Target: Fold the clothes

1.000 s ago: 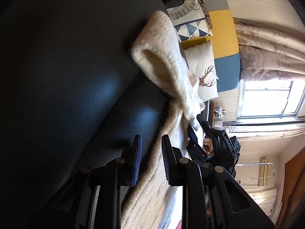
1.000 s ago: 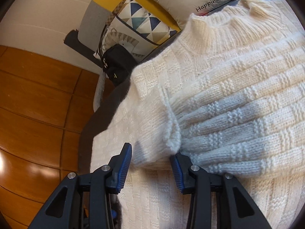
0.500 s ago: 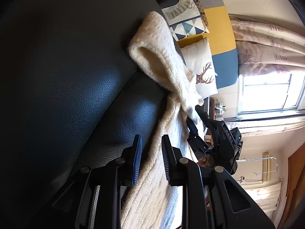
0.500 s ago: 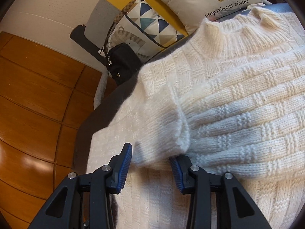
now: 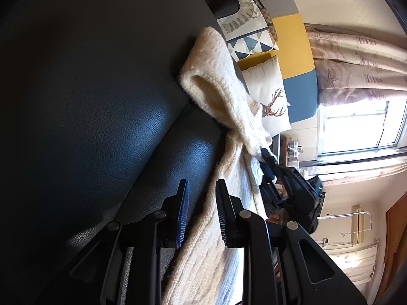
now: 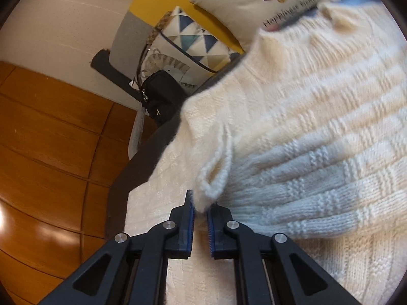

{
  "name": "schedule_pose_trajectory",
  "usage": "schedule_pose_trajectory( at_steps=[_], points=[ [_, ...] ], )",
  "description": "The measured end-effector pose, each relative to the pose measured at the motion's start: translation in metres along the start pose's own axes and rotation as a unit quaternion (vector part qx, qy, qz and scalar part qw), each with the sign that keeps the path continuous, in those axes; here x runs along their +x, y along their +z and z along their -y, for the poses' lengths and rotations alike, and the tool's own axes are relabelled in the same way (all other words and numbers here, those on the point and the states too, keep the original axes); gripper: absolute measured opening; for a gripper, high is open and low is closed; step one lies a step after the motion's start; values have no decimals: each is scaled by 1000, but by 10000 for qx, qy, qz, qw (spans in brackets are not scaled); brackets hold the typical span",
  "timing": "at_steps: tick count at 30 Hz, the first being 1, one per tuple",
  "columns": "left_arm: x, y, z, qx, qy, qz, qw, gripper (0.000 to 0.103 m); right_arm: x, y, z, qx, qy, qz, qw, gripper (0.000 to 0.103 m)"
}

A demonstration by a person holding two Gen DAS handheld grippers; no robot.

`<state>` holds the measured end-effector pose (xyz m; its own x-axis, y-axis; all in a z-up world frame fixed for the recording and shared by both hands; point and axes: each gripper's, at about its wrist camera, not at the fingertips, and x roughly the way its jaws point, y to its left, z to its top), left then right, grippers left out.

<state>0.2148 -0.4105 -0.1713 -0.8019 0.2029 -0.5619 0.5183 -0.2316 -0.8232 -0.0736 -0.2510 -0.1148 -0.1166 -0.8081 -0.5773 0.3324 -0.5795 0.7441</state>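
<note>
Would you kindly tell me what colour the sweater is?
Cream white, with a ribbed knit; the sweater shows best in the right wrist view.

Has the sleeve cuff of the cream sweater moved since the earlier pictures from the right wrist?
Yes. The sleeve cuff now sits pinched between the pads of the right hand-held gripper, whose jaws have just been closing, drawn down away from the black bag.

Left tool [image 5: 199,211]: matte black plastic frame with triangular cut-outs in each arm, round silver screws at the pivots, and ribbed blue pads lining the inner faces of both fingers [image 5: 183,213]. Right tool [image 6: 201,216]: same build, black arms, silver screw heads, ribbed blue pads. No cables or markings visible.
</note>
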Motion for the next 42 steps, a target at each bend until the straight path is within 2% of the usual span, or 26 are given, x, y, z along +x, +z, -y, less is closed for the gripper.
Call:
schedule_pose_trajectory(
  at_steps=[8, 13, 21, 27, 31, 34, 39, 42],
  points=[
    [3, 20, 9, -381, -647, 354, 9966, 23, -13, 18, -74, -1214, -162, 12, 9925, 7],
    [8, 41, 15, -794, -925, 589, 9908, 25, -23, 35, -120, -1624, -66, 180, 9865, 7],
    [19, 45, 10, -1360, -875, 821, 9834, 26, -52, 63, -168, -1957, 183, 631, 9785, 7],
    [46, 43, 10, -1779, -1068, 780, 9751, 26, -75, 83, -182, -2065, 282, 906, 9738, 7],
    [58, 43, 13, -2104, -1331, 966, 9637, 26, -94, 89, -182, -2096, 309, 1046, 9717, 7],
    [66, 41, 16, -2212, -1439, 1059, 9587, 26, -107, 95, -179, -2117, 303, 1120, 9704, 7],
    [76, 36, 15, -2455, -1477, 1128, 9514, 26, -134, 100, -174, -2211, 378, 1256, 9664, 7],
    [68, 33, 15, -2477, -1458, 1397, 9476, 26, -149, 102, -170, -2317, 302, 1373, 9626, 7]
  ],
)
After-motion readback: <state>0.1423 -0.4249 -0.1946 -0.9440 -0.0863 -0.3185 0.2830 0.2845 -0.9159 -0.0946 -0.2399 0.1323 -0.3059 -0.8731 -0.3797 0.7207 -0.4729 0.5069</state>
